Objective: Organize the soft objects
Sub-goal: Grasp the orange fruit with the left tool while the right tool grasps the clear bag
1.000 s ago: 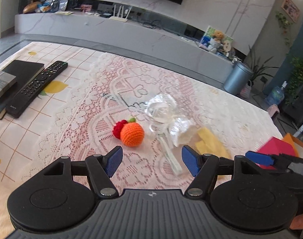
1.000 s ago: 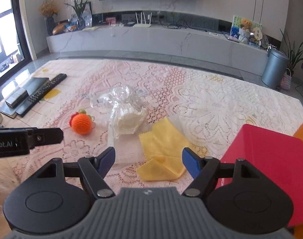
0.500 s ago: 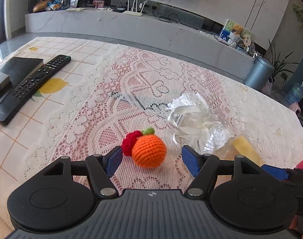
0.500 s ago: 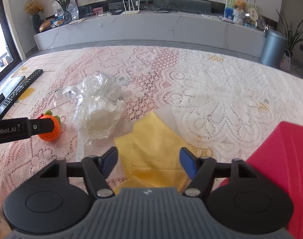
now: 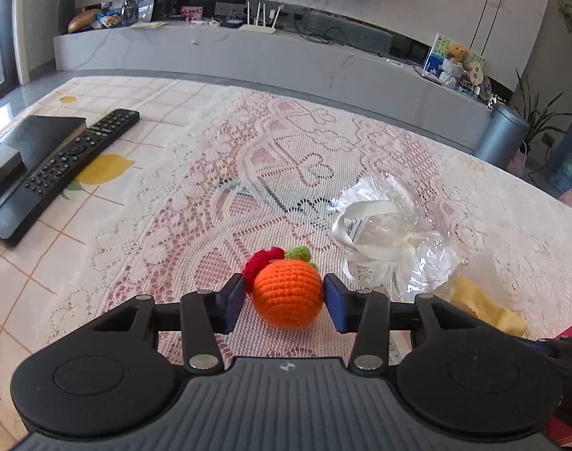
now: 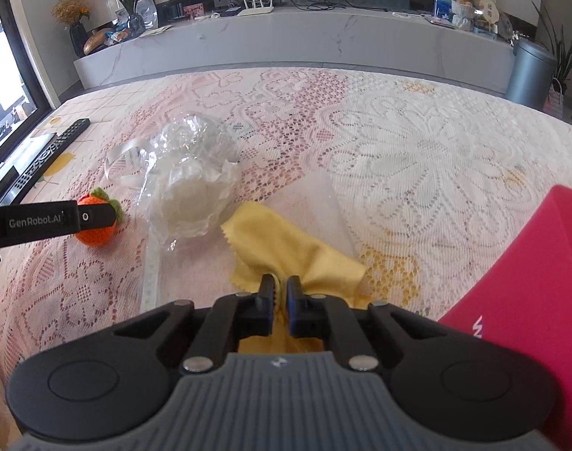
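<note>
An orange crocheted fruit [image 5: 288, 297] with a red and green top lies on the lace tablecloth. My left gripper [image 5: 285, 300] has its blue pads against both sides of it, shut on it. The fruit also shows in the right wrist view [image 6: 96, 231], partly behind the left gripper's finger. My right gripper [image 6: 280, 293] is shut on the near edge of a yellow cloth [image 6: 286, 244]. A crumpled clear plastic bag [image 6: 190, 188] with white contents lies between the fruit and the cloth; it shows in the left wrist view [image 5: 387, 233] too.
A black remote [image 5: 60, 167] and a dark flat box [image 5: 38, 135] lie at the table's left side. A red box [image 6: 530, 282] stands at the right, close to my right gripper. A flat clear plastic sheet [image 6: 312, 203] lies under the cloth.
My left gripper moved forward and closed around the orange fruit. My right gripper moved down onto the yellow cloth and closed on its near edge.
</note>
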A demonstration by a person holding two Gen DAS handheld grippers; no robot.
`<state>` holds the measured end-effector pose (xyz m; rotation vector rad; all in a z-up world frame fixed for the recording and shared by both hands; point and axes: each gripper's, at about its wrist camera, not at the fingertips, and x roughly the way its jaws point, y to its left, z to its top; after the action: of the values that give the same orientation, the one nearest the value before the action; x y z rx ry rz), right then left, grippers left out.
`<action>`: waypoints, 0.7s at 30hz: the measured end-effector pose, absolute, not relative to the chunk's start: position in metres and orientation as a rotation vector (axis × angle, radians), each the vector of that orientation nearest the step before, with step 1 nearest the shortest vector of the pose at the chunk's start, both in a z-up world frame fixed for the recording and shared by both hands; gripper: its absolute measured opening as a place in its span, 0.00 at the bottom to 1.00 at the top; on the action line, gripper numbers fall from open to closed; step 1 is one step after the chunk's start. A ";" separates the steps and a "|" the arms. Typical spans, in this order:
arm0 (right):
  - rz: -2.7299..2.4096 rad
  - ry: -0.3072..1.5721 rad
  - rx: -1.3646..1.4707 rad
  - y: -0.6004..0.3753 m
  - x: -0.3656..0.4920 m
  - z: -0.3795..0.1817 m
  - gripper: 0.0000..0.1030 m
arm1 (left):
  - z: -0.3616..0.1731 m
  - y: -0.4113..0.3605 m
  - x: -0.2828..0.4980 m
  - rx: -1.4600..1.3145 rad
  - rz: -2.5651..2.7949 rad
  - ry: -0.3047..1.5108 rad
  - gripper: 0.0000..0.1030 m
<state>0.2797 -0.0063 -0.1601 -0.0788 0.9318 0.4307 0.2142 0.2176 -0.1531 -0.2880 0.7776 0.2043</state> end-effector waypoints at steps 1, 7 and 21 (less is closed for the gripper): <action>0.430 0.919 -0.080 -0.006 0.278 -0.157 0.12 | -0.151 0.217 0.213 -0.283 0.206 0.766 0.44; 0.500 0.814 -0.114 0.007 0.272 -0.133 0.40 | -0.146 0.215 0.207 -0.290 0.200 0.749 0.44; 0.647 0.773 -0.240 0.072 0.307 -0.141 0.78 | -0.146 0.237 0.203 -0.362 0.278 0.713 0.44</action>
<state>0.3073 0.0715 -0.1407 -0.2397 0.7733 0.6469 0.2030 0.2368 -0.1459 -0.3623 0.7133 0.2780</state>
